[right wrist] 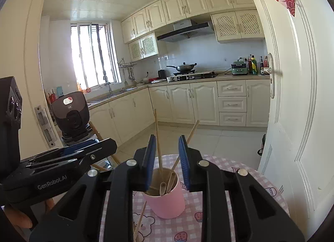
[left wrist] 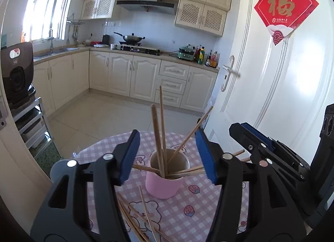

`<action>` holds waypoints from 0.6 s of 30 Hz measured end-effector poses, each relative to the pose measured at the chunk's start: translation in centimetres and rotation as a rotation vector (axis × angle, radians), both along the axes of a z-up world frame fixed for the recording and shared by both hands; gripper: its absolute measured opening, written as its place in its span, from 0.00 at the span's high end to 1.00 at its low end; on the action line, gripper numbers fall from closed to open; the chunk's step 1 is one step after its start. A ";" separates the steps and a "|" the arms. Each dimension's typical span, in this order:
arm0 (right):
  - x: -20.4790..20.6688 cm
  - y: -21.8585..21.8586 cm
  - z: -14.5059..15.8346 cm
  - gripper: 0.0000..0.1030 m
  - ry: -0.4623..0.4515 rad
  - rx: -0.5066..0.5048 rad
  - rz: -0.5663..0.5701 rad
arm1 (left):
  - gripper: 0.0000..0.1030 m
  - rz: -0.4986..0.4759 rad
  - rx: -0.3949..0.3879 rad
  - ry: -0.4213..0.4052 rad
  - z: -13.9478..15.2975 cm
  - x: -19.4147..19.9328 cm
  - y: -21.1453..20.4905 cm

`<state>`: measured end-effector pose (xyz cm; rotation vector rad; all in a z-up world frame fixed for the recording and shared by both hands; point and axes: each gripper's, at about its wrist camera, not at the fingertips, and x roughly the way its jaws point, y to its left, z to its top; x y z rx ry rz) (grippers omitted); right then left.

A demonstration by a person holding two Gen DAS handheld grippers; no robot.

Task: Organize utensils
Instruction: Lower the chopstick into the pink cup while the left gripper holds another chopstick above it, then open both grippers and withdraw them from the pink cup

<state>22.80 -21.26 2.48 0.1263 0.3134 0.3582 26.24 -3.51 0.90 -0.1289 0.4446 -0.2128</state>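
1. Two tongs face the pink cup point(left wrist: 162, 185), which stands upright on your checked tablecloth point(left wrist: 187, 219) just ahead of both.
2. Your left tongs point(left wrist: 167, 156) stand open; the blue pads point(left wrist: 129, 156) sit wide on either side of the cup and press on nothing.
3. Your right tongs point(right wrist: 167, 162) are open too, with a narrower gap. Their tips hang just above the cup's rim, and nothing is pinched between them.
4. Several wooden chopsticks point(left wrist: 158, 137) stand tilted in the cup, rising between the left pads. Some others lie across its rim.
5. More loose chopsticks point(left wrist: 135, 219) lie flat on the cloth, below the left tongs and nearer you than the cup.
6. From the right tongs you see a small wooden spoon point(right wrist: 163, 187) inside the cup.
7. Your tongs sit side by side, apart, the right tongs just beside the left.
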 end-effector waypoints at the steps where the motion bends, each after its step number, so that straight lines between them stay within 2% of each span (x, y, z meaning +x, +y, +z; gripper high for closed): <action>1: -0.3 0.0 0.2 0.71 -0.005 -0.003 0.001 | 0.45 0.002 0.010 -0.003 0.1 -0.3 0.0; 4: -1.3 0.0 0.7 0.65 -0.014 -0.009 -0.004 | 0.44 0.006 0.010 -0.013 0.6 -1.2 0.3; 9: -3.1 -0.2 1.4 0.58 -0.036 -0.018 -0.015 | 0.31 0.025 0.031 -0.058 1.4 -3.5 0.8; 13: -4.7 -0.3 1.6 0.55 -0.047 -0.016 -0.020 | 0.26 0.047 0.063 -0.094 1.6 -5.6 1.1; 18: -6.9 0.2 1.6 0.51 -0.064 -0.028 -0.012 | 0.14 0.083 0.095 -0.157 1.8 -8.4 1.7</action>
